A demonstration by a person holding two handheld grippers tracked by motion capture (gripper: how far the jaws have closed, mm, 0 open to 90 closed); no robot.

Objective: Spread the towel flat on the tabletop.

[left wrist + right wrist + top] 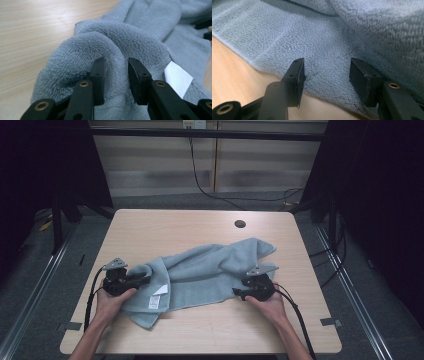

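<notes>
The left gripper is pinching a fold of the soft grey-blue towel between its jaws. The right gripper is standing wide apart over the towel's edge, squeezing nothing. The crumpled towel is lying mid-table, its white tag at 7 o'clock, on the light wooden table.

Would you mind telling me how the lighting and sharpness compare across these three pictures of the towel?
High view: the table is evenly lit while the surroundings fall into deep darkness, and the towel looks slightly soft. Left gripper view: the towel's loops are crisp near the jaws, and the white label is bright and washed out. Right gripper view: warmer tint, with the towel blurring toward the top.
</notes>
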